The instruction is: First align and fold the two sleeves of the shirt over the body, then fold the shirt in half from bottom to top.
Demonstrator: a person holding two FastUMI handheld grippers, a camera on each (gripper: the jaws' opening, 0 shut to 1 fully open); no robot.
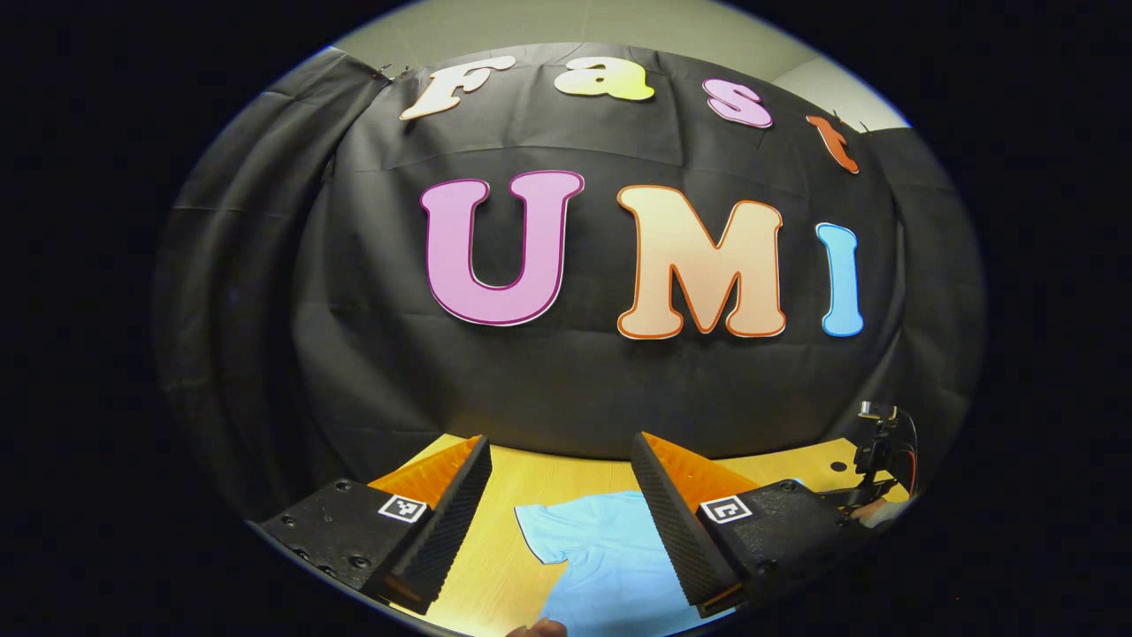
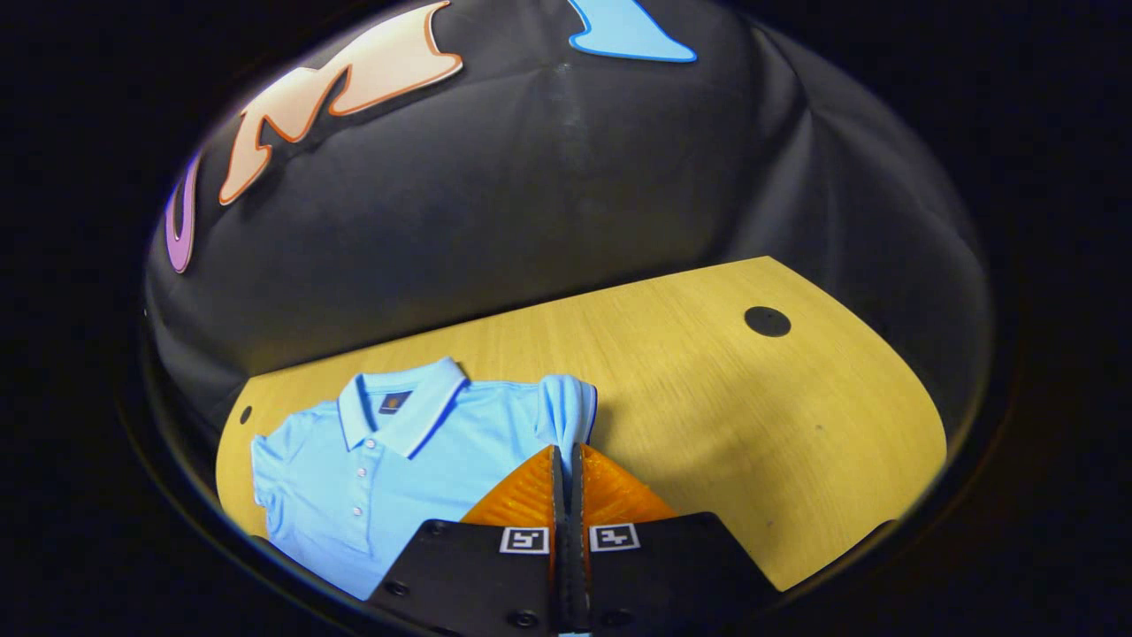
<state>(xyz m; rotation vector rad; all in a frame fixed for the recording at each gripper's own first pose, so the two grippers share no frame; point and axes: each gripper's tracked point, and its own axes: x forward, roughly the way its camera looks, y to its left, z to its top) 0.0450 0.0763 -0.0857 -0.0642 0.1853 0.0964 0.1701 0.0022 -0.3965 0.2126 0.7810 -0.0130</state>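
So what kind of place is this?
Likely a demonstration booth, not a home: a black cloth wall backs a bare wooden table with one light blue polo shirt, its sleeve pinched by a hand-held gripper.

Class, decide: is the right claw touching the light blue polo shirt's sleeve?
Touching. The right gripper view shows the right claw shut, pinching the lifted sleeve of the light blue polo shirt.
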